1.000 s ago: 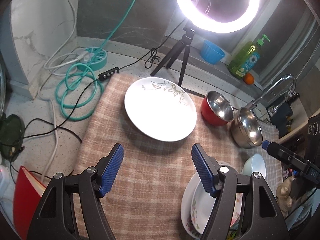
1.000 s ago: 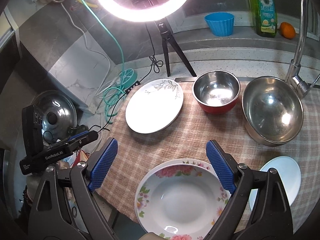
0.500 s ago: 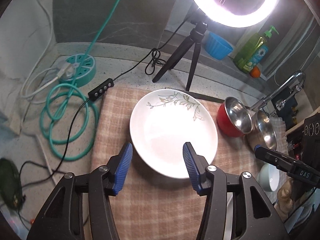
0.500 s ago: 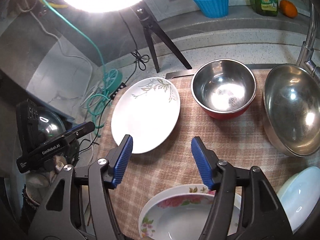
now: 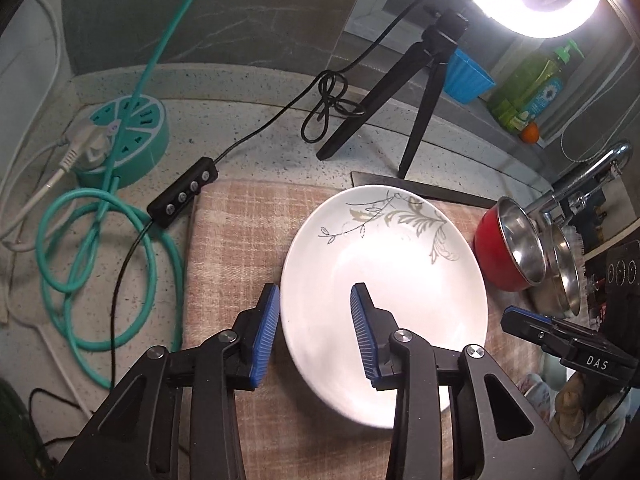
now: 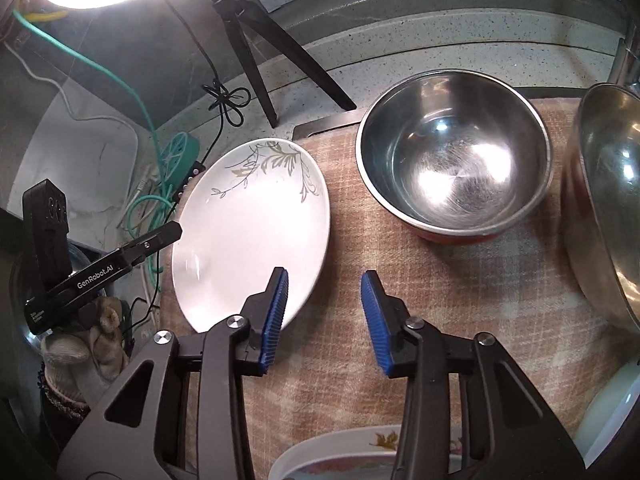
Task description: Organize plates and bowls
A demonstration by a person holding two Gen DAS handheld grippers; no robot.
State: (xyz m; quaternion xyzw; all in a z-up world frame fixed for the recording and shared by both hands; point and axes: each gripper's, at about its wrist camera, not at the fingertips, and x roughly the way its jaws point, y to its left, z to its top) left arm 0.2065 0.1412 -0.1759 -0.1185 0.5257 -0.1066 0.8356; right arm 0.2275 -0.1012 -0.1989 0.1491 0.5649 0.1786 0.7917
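A white plate with a leaf pattern (image 5: 400,264) lies on the checked cloth (image 5: 232,240). My left gripper (image 5: 314,312) is open, its jaws straddling the plate's left rim, one outside and one over the plate. The plate also shows in the right wrist view (image 6: 248,232). My right gripper (image 6: 324,300) is open at the plate's right rim, one jaw over the plate and one over the cloth (image 6: 440,300). A red bowl with a steel inside (image 6: 452,160) and a large steel bowl (image 6: 608,200) stand to the right. A floral plate (image 6: 340,456) lies below.
A ring light on a black tripod (image 5: 420,80) stands behind the plate. A teal power hub (image 5: 124,128) with coiled cable and a black inline switch (image 5: 182,192) lie left of the cloth. A blue cup (image 5: 464,76), green soap bottle (image 5: 528,88) and tap (image 5: 592,168) are at the back right.
Both grippers have moved forward and down to the leaf plate's opposite rims. Both jaws have narrowed but remain open.
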